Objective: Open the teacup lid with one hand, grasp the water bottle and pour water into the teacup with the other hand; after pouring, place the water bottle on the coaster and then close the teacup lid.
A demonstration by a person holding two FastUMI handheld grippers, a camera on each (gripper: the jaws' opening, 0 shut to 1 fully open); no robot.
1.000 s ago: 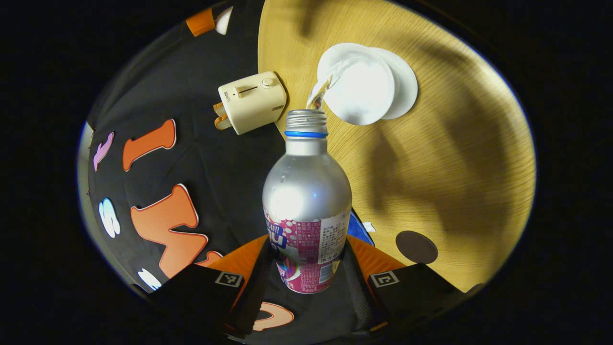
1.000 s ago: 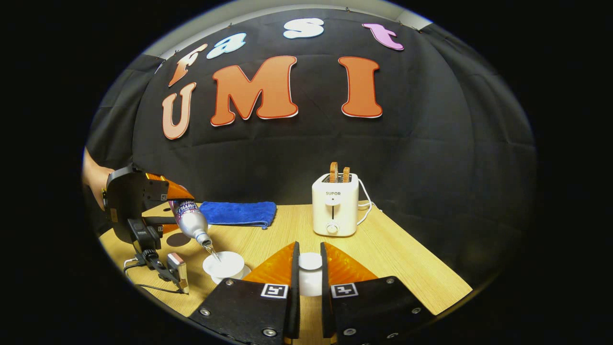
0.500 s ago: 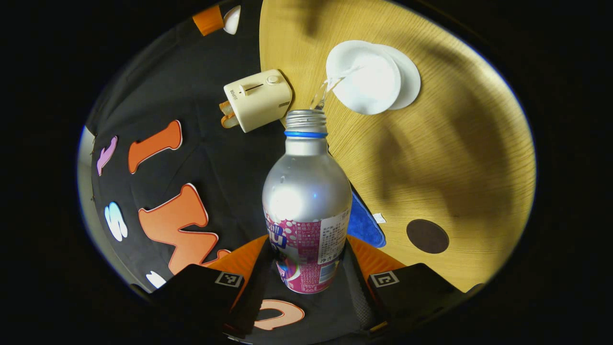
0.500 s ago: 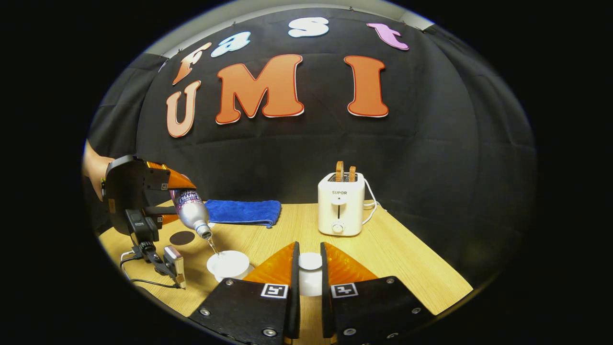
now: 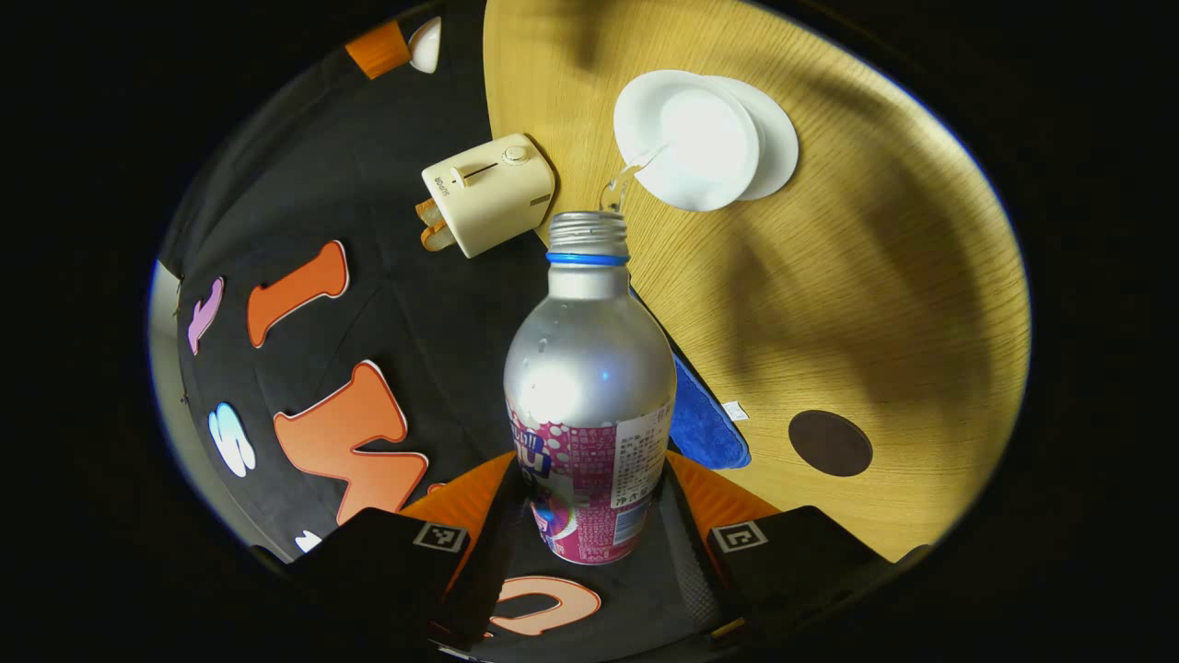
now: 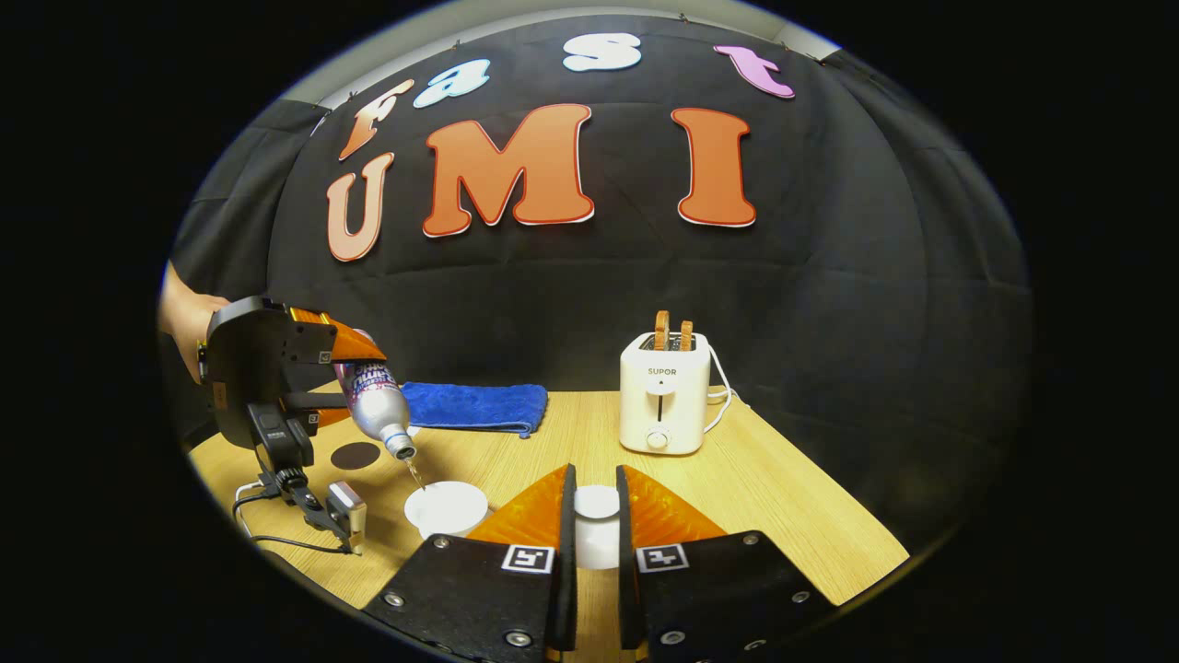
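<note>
My left gripper (image 5: pixel 591 465) is shut on a silver water bottle (image 5: pixel 589 368) with a pink label. The bottle is tilted mouth-down, and a thin stream of water runs from it into the open white teacup (image 5: pixel 686 138) on its saucer (image 5: pixel 781 138). The dark round coaster (image 5: pixel 830 443) lies bare on the wooden table. In the right gripper view, my right gripper (image 6: pixel 595 479) is shut on the white teacup lid (image 6: pixel 597 529), held above the table. There the bottle (image 6: pixel 376 405) hangs over the teacup (image 6: pixel 447 508) at the left, with the coaster (image 6: pixel 355 455) behind it.
A cream toaster (image 6: pixel 663 405) with two slices of toast stands at the back of the table (image 6: pixel 783 516), its cord trailing right. A folded blue towel (image 6: pixel 474 407) lies along the back edge. A person's hand (image 6: pixel 184 322) holds the left gripper; a cable hangs below it.
The bottle's mouth has risen a little above the teacup and the stream has thinned. The right gripper has kept the lid, and its view has drifted slightly left.
</note>
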